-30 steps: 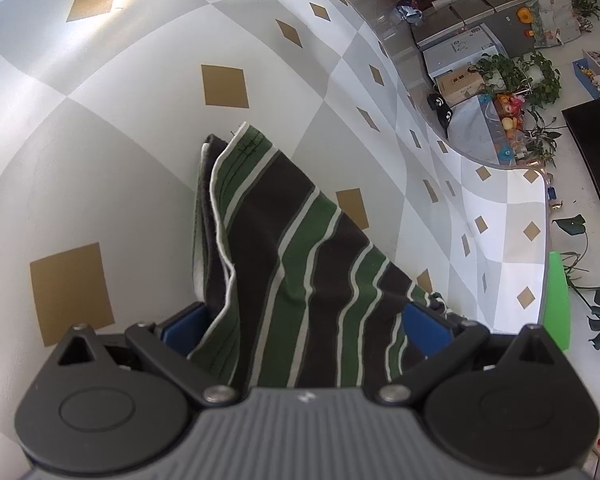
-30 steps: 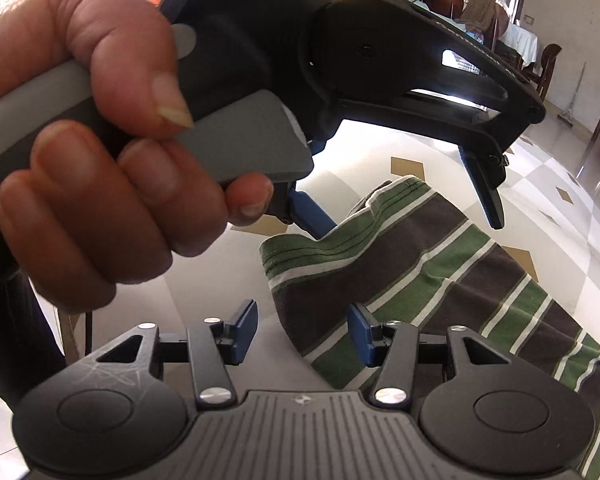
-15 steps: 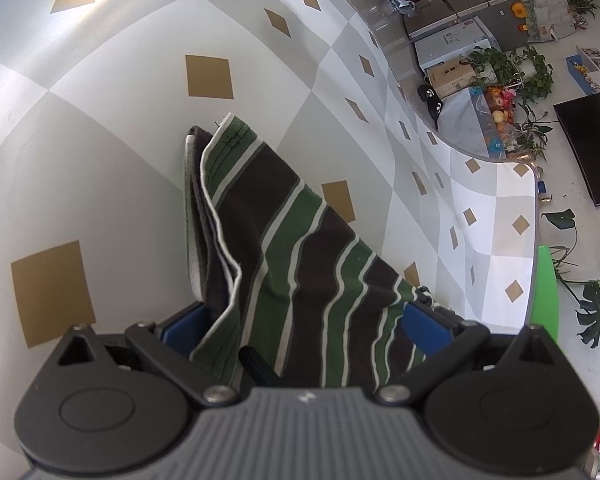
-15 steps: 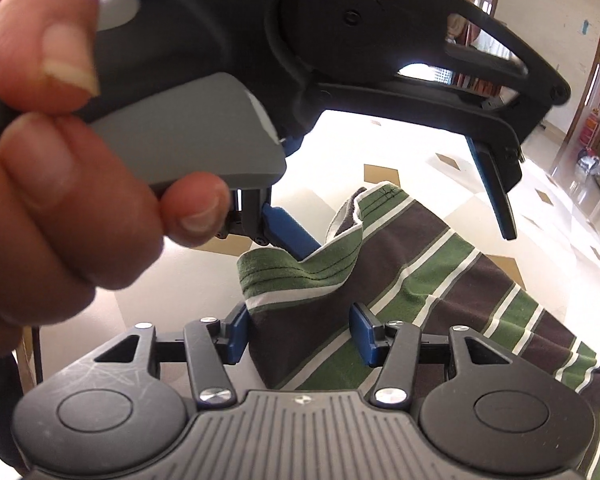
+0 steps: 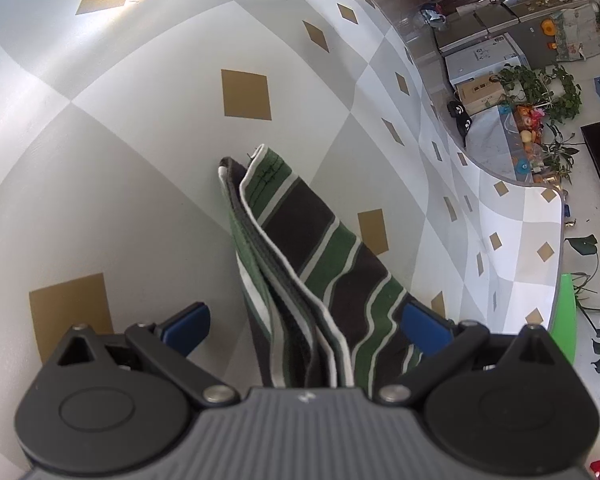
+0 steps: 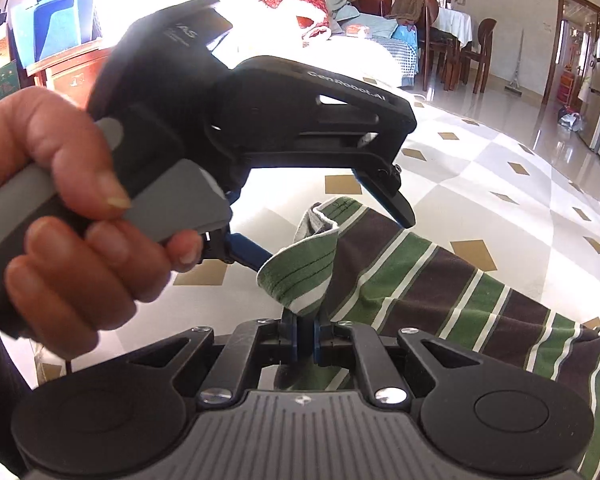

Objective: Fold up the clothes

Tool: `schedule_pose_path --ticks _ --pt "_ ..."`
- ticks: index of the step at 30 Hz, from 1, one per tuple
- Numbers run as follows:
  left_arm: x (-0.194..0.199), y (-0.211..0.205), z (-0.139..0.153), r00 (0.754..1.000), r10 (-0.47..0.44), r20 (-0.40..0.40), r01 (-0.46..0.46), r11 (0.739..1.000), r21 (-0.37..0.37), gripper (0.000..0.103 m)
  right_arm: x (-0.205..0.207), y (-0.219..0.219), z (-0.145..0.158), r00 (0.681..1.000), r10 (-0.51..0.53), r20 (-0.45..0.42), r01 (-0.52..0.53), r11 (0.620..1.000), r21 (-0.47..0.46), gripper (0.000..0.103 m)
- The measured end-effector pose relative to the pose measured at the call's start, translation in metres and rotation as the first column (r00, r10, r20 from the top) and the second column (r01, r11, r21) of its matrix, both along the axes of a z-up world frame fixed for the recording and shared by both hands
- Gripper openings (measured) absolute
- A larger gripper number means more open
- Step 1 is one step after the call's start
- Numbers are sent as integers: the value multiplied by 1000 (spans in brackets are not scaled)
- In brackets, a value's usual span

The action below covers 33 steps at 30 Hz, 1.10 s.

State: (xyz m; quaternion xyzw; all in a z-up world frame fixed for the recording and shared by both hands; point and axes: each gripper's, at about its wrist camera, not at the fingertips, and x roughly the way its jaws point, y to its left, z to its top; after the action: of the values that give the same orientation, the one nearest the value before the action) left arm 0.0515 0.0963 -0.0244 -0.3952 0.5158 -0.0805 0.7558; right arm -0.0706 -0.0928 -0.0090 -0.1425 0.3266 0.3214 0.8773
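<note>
I'm holding a gripper in each hand over the counter (image 5: 140, 152), w/ the striped cloth (image 5: 320, 264) lying on its checked cover. In the left wrist view my left gripper (image 5: 302, 322) is standing w/ its fingers (image 5: 186, 322) wide apart; the cloth's stacked edges are running up between them. The right-hand pad looks to be touching the cloth, the left one is sitting clear of it, so nothing is being clamped there. That view is showing the layered fold edge-on, several white-trimmed layers, plus the counter's curved far edge, plants and boxes beyond it.

The right wrist view is showing what the left one isn't: my right gripper (image 6: 304, 338) has just been closing and its fingers are now pinching together on a corner of the cloth (image 6: 440, 280), which is puckering up into a small peak right above them. The rest of the cloth is spreading off to the right across the counter (image 6: 500, 168). Same view is also catching my left hand (image 6: 72, 216) wrapped round the left gripper's handle, w/ that gripper (image 6: 324, 228) hanging over the cloth's far corner, fingers spread. Chairs & a doorway are sitting in the background.
</note>
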Motion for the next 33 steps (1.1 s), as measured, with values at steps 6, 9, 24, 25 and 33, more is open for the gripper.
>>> schedule_pose_path --ticks 6,9,24,25,33 --pt "14 -10 -2 1000 4 13 -4 1000 -3 103 6 -4 1 1000 -18 19 18 1000 5 7" --pt "20 -15 -1 1000 6 21 -6 1000 15 95 14 -10 3 1000 -26 17 25 1000 13 7" --pt "15 -27 2 1000 11 28 -15 987 159 28 18 -19 1 999 -45 13 45 999 -11 29" --pt "14 -27 2 1000 14 27 -19 987 162 26 17 -18 -1 999 -40 14 40 999 -19 32" --pt "10 -29 4 1000 13 -1 -13 988 153 26 18 -6 -13 998 -16 58 20 997 -70 38"
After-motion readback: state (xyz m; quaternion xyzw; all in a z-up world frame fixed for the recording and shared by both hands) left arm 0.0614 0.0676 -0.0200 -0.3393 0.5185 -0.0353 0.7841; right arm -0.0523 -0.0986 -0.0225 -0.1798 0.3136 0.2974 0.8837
